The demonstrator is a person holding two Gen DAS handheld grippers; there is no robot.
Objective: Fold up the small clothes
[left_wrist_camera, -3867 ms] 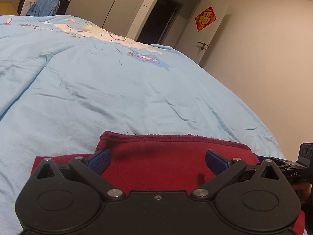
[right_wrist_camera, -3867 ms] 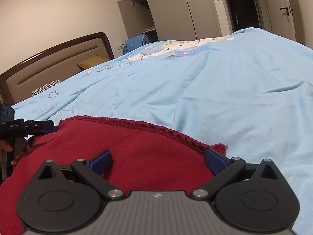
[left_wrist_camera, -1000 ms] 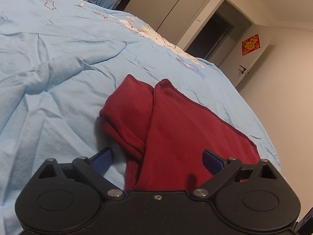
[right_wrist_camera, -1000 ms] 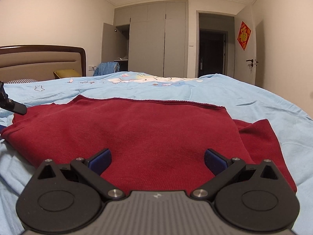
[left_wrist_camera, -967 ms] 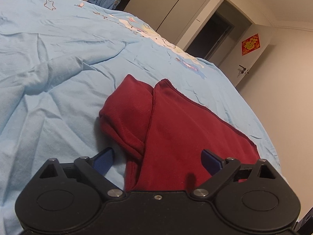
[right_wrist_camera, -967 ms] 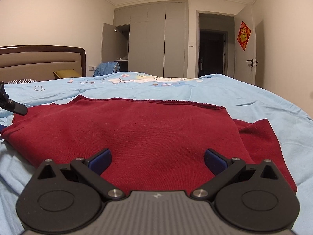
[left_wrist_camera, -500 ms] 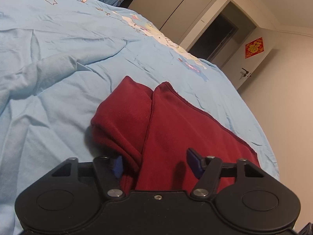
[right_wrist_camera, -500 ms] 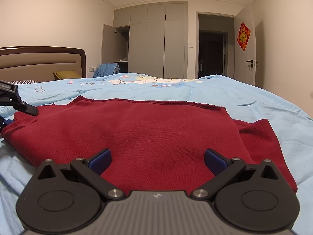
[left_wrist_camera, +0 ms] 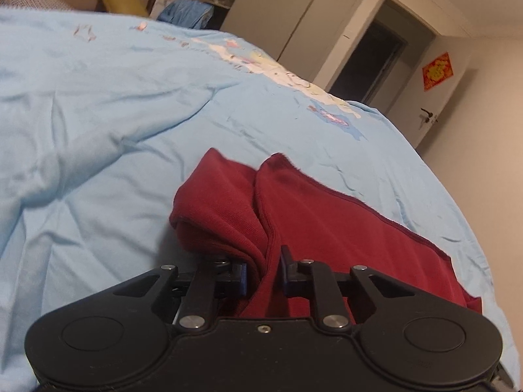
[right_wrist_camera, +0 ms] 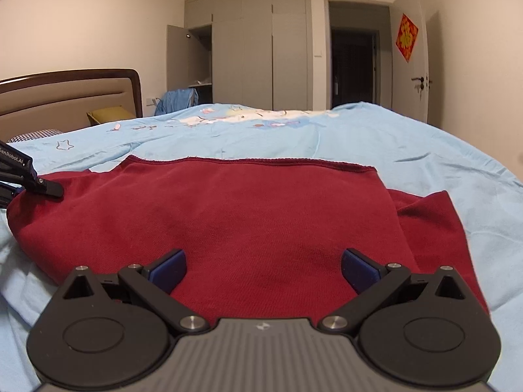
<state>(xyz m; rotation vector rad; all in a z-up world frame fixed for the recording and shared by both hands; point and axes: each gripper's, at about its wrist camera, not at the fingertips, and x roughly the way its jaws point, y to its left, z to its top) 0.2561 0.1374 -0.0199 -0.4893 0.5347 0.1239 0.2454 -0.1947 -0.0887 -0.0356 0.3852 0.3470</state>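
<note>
Fabric of the dark red knitted garment [left_wrist_camera: 327, 228] is pinched between the blue pads [left_wrist_camera: 242, 277] of the left gripper [left_wrist_camera: 263, 271], whose jaws stand nearly together on a bunched fold at the garment's edge. From that grip a rolled sleeve-like fold runs toward 11 o'clock, and the flat body of the garment spreads toward 2 o'clock over the light blue printed quilt [left_wrist_camera: 114, 114].

In the right wrist view the right gripper [right_wrist_camera: 263, 269] has its jaws spread wide, blue pads [right_wrist_camera: 168, 271] well apart, with nothing between them; it sits low over the near part of the garment [right_wrist_camera: 245, 215]. The garment lies flat on the quilt [right_wrist_camera: 425, 150], its hemmed edge toward 12 o'clock and a second layer showing at 3 o'clock. The left gripper's black tip [right_wrist_camera: 36, 183] touches the garment's corner at 9 o'clock.

Beyond the quilt, at 12 o'clock, stand grey wardrobe doors [right_wrist_camera: 258, 55]; a brown padded headboard [right_wrist_camera: 65, 98] is at 10 o'clock and a red diamond door decoration [right_wrist_camera: 406, 36] at 1 o'clock.
</note>
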